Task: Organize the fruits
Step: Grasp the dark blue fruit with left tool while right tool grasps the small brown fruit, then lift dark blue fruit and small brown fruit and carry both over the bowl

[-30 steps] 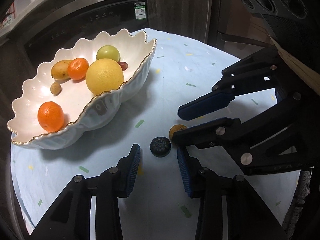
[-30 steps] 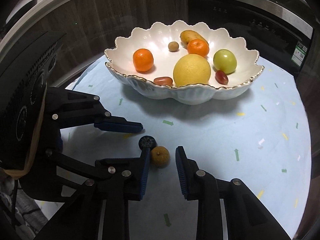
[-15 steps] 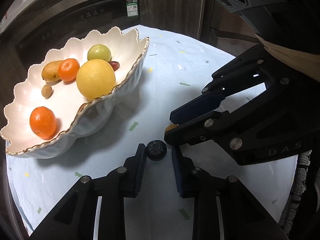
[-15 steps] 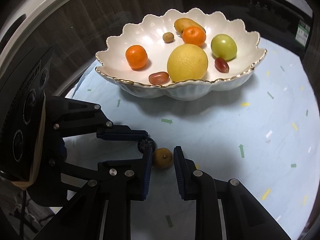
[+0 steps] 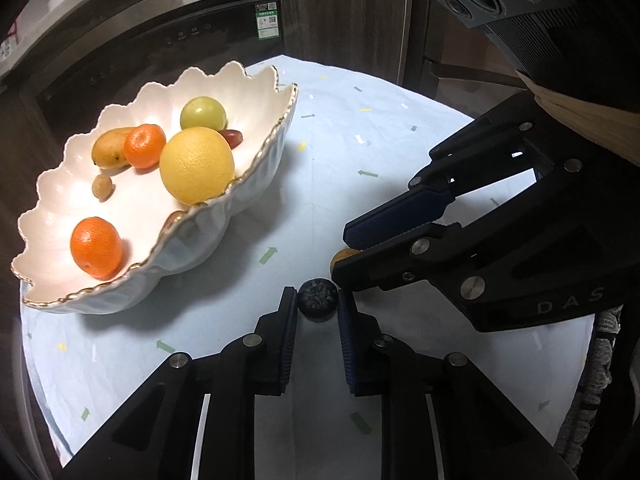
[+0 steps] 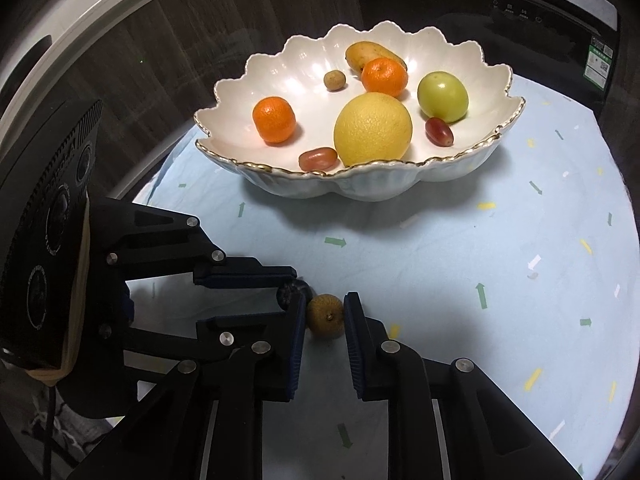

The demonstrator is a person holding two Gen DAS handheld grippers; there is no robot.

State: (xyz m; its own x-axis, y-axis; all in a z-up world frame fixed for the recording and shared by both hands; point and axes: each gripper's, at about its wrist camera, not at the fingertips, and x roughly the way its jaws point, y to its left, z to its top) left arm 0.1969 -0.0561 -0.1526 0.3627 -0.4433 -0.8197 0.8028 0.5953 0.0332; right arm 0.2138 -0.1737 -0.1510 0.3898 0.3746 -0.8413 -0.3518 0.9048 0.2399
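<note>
Gripping a small dark blue round berry (image 5: pixel 318 300), the left gripper (image 5: pixel 318 307) has its two blue-padded fingers (image 5: pixel 289 320) closed against both sides of the fruit, which sits on the pale blue cloth with small coloured arrows (image 5: pixel 360 140) that covers the round table. Just beside it, the right gripper (image 6: pixel 325 320) is closed in the same way on a small round brownish-yellow fruit with rough skin (image 6: pixel 326 316); its pads (image 6: pixel 353 332) touch the fruit on the left and on the right. Both small fruits lie close together, near the edge of the table that is closest to the person, and the two grippers almost meet there; in the right wrist view the berry (image 6: pixel 290 292) shows only partly behind a finger.

A white scalloped ceramic bowl with a gold rim (image 6: pixel 460 160) stands nearer the far edge of the table, well apart from the two gripped fruits. Inside it are a large yellow citrus fruit (image 6: pixel 373 129), two orange mandarins (image 6: pixel 274 119) (image 6: pixel 385 77), a green round fruit (image 6: pixel 443 97), an oblong yellow-brown fruit (image 6: pixel 366 54), two dark red oval grapes (image 6: pixel 318 159) (image 6: pixel 439 131) and one small tan round fruit (image 6: pixel 334 80). Behind the table there is a dark appliance front with a metal band (image 5: pixel 160 28).
</note>
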